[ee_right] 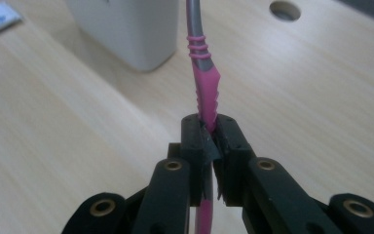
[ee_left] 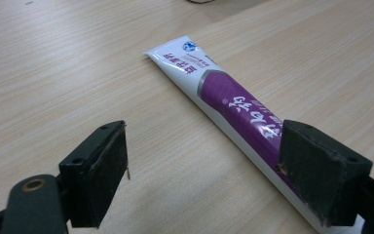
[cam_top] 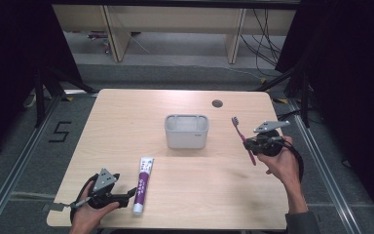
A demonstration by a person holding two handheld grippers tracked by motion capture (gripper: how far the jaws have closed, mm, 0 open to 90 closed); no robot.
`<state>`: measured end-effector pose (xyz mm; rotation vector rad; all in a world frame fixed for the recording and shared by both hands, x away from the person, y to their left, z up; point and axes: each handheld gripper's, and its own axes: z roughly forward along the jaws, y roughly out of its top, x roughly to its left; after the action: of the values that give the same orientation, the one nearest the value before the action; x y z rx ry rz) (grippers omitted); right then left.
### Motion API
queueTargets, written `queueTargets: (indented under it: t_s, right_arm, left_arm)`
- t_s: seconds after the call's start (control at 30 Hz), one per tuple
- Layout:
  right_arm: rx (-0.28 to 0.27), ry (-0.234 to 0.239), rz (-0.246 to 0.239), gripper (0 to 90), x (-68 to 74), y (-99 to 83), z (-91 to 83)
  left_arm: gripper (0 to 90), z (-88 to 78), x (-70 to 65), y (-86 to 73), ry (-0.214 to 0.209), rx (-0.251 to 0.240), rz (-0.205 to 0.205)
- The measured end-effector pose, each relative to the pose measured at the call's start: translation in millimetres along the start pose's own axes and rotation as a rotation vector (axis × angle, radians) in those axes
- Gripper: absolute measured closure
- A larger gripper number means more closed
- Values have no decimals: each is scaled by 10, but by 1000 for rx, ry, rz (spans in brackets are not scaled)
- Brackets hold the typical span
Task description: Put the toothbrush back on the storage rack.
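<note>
A pink and grey toothbrush (cam_top: pixel 243 139) hangs above the table's right side, pinched at its handle by my right gripper (cam_top: pixel 253 144). In the right gripper view the jaws press on the pink handle of the toothbrush (ee_right: pixel 205 92), whose grey neck rises out of the top of the picture. A white and purple toothpaste tube (cam_top: pixel 143 184) lies flat near the front left. My left gripper (cam_top: pixel 129 197) rests low beside the tube's cap end with its jaws wide apart; one pad overlaps the toothpaste tube (ee_left: pixel 233 105) in the left gripper view without gripping it. A white holder cup (cam_top: pixel 186 130) stands at mid-table.
The wooden table (cam_top: pixel 185 195) has a round cable hole (cam_top: pixel 217 103) at its back right. The white holder cup (ee_right: pixel 126 29) stands close ahead of the toothbrush. Dark curtains, metal rails and floor cables surround the table.
</note>
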<state>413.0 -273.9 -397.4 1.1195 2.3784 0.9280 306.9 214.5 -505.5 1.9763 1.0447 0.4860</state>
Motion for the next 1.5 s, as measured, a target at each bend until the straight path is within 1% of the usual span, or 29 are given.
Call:
queueTargets:
  t_s: [0.07, 0.1, 0.13, 0.2, 0.27, 0.3, 0.37, 0.4, 0.43, 0.5, 0.53, 0.57, 0.6, 0.67, 0.7, 0.77, 0.8, 0.83, 0.9, 0.93, 0.97, 1.03, 1.1, 1.17, 1.2, 1.3, 1.33, 1.4, 1.5]
  right_arm:
    - [-52, -7, 17, 840, -8, 27, 3]
    - [-62, -6, 31, 841, -6, 44, -1]
    - [-109, -21, -11, 840, -39, 59, 15]
    - [-116, -2, 37, 841, -9, 89, 22]
    - [-154, -15, 15, 840, -22, 122, 44]
    - [-162, -3, 37, 841, -6, 134, 53]
    - [-186, -2, 32, 840, -15, 163, 64]
    - [-205, -1, 51, 841, -1, 177, 78]
    - [-206, 10, 61, 841, 1, 194, 72]
    - [-238, 11, 43, 841, -8, 226, 96]
    - [-254, -5, 25, 841, -15, 243, 102]
    - [-251, 10, 46, 841, 11, 260, 106]
    - [-269, 11, 40, 841, 14, 279, 118]
    - [-277, 28, 46, 841, 33, 319, 123]
    - [-293, 28, 64, 841, 54, 337, 131]
    - [-305, 33, 38, 841, 46, 386, 144]
    - [-316, 34, 56, 841, 66, 405, 152]
    - [-325, 33, 55, 841, 70, 425, 163]
    - [-329, 54, 46, 841, 69, 468, 179]
    - [-336, 51, 52, 841, 85, 487, 186]
    - [-354, 40, 34, 841, 78, 510, 204]
    - [-357, 68, 44, 841, 101, 554, 223]
    - [-366, 59, 34, 841, 110, 592, 237]
    - [-373, 78, 60, 841, 135, 621, 264]
    - [-375, 67, 43, 841, 127, 638, 274]
    - [-375, 84, 63, 841, 153, 690, 286]
    - [-390, 87, 48, 841, 153, 716, 298]
    - [-391, 78, 38, 841, 163, 765, 291]
    - [-387, 91, 41, 842, 161, 829, 299]
  left_arm:
    - [179, -6, 7, 1, 2, 8, 9]
    - [178, -10, 10, 2, 1, 11, 12]
    - [179, -14, 15, 2, 0, 16, 18]
    - [178, -13, 14, 2, 0, 15, 16]
    - [178, -17, 13, 3, 2, 16, 17]
    - [178, -17, 13, 2, 4, 16, 16]
    - [178, -17, 14, 2, 2, 16, 16]
    - [178, -18, 14, 2, 1, 17, 17]
    - [179, -18, 13, 2, 4, 16, 17]
    - [179, -20, 14, 3, 3, 17, 17]
    - [178, -18, 14, 2, 3, 15, 16]
    - [178, -17, 15, 2, 1, 16, 16]
    - [178, -17, 15, 1, 2, 16, 17]
    - [178, -19, 14, 2, 4, 17, 17]
    - [179, -16, 14, 1, 1, 15, 17]
    - [178, -6, 5, 0, 0, 4, 5]
    - [178, -6, 5, 0, 0, 4, 5]
    - [178, -11, 11, 1, 0, 10, 13]
    - [178, -17, 14, 1, 1, 15, 15]
    - [178, -15, 15, -1, 0, 12, 15]
    - [178, -19, 12, 3, 2, 17, 13]
    - [179, -19, 10, 3, 3, 15, 13]
    - [178, -21, 11, 3, 1, 16, 12]
    - [178, -16, 11, -1, 1, 7, 11]
    - [178, -16, 12, -1, 1, 8, 12]
    - [178, -21, 14, 2, -1, 17, 20]
    - [178, -17, 10, 2, 0, 14, 16]
    - [178, -16, 15, 3, 6, 20, 22]
    - [178, -13, 14, 1, 6, 17, 19]
